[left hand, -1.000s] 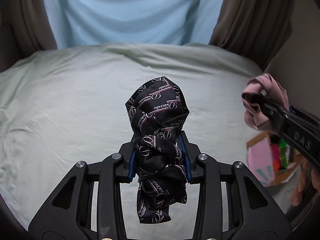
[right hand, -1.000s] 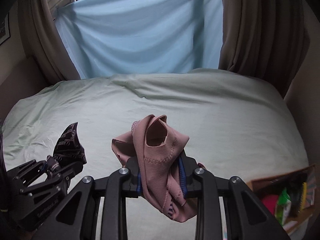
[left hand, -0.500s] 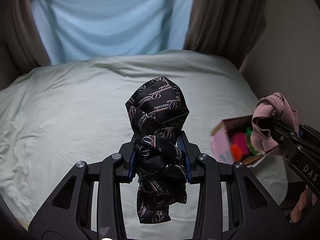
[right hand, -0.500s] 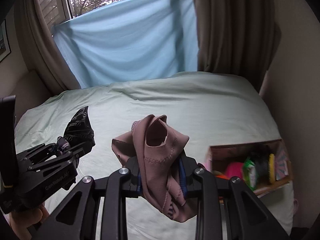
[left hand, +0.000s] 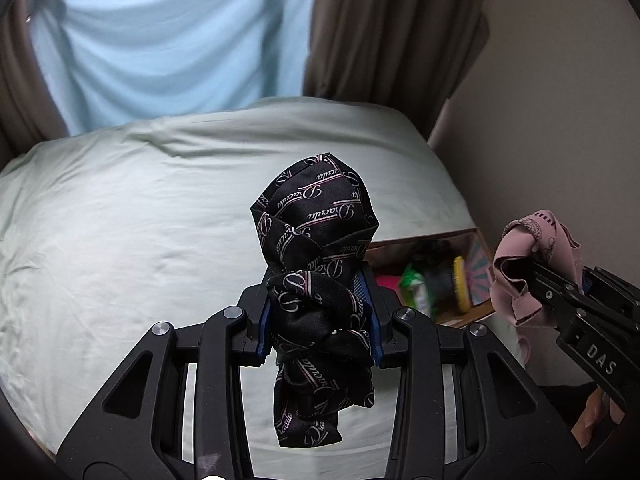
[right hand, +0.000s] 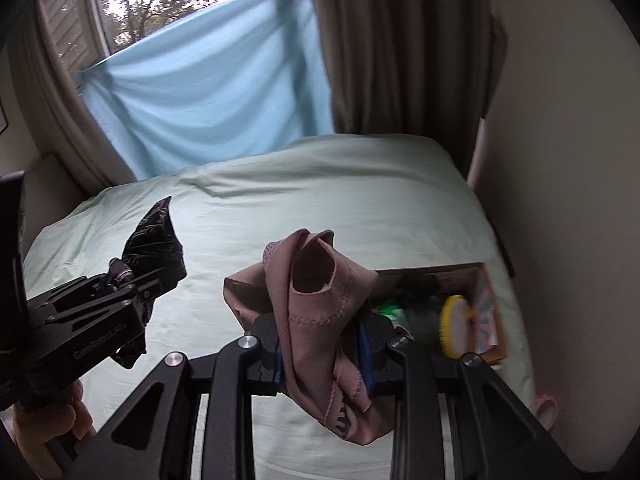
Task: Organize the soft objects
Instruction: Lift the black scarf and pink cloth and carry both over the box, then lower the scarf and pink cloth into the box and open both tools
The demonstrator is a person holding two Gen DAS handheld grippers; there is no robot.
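My left gripper (left hand: 318, 322) is shut on a black patterned cloth (left hand: 316, 240) with white script and pink stripes, held bunched above the bed. It also shows in the right wrist view (right hand: 154, 246) at the left. My right gripper (right hand: 324, 354) is shut on a dusty pink cloth (right hand: 320, 304), which also shows in the left wrist view (left hand: 532, 264) at the right. An open cardboard box (right hand: 486, 316) sits on the bed's right edge, just beyond the pink cloth. It holds several items, among them a yellow round one (right hand: 452, 330) and a green one (left hand: 416, 290).
A pale green bed sheet (left hand: 140, 220) covers the bed. A light blue cloth (right hand: 208, 92) hangs over the window, with brown curtains (right hand: 400, 48) beside it. A beige wall (right hand: 560, 200) stands close at the right. A pink item (right hand: 544, 410) lies at the bed's right edge.
Both grippers have swung to the right with their cloths still held. The cardboard box has come further into both views, now just ahead of the right gripper.
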